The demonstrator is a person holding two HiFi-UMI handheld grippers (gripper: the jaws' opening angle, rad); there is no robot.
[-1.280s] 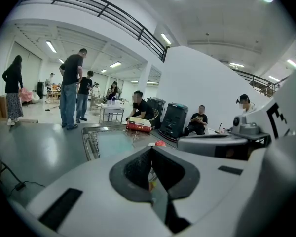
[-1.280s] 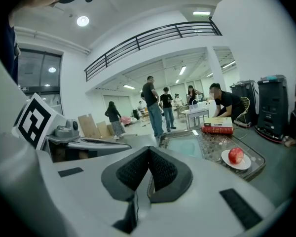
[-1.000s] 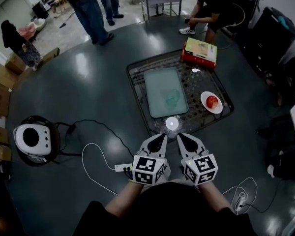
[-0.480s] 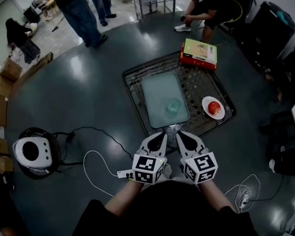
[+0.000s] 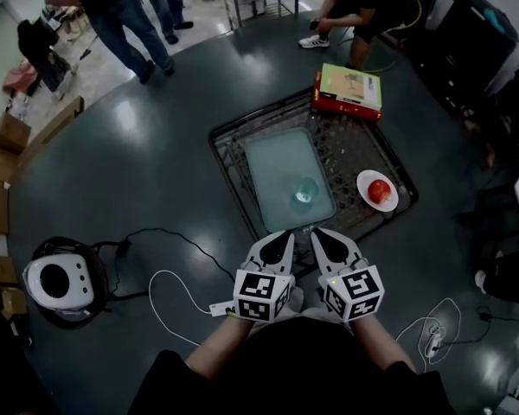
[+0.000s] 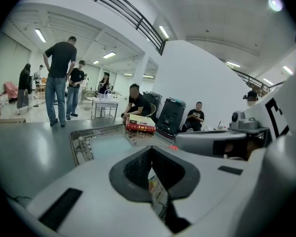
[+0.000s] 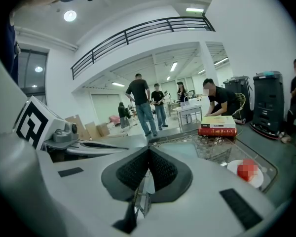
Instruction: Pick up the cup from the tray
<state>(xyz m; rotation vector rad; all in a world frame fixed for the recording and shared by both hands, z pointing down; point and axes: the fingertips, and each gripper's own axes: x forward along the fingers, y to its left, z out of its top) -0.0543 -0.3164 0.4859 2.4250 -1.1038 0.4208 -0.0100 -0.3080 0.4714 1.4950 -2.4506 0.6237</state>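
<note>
Cup (image 5: 305,191) was seen upright in the pale rectangular tray (image 5: 272,154), toward its near right corner. It looked translucent and greenish, and whether it held anything could not be told.

The tray was laid flat on a wire-mesh rack (image 5: 229,158) set in the dark surface. A white plate (image 5: 391,202) was seen on the mesh to the right of the tray, apart from it, with one red round fruit (image 5: 378,190) on it. At the rack's far right corner a green-topped box (image 5: 349,85) was stacked on a red book (image 5: 339,107).

Left gripper (image 5: 285,237) was clenched, its pads pressed together with nothing between them. Right gripper (image 5: 317,236) was likewise clenched and empty. Both were held side by side at the near edge of the rack, pointed at the tray, short of the cup and not touching it.

A white round device (image 5: 56,277) with a cable was noted on the dark surface far left, well apart from the rack.
</note>
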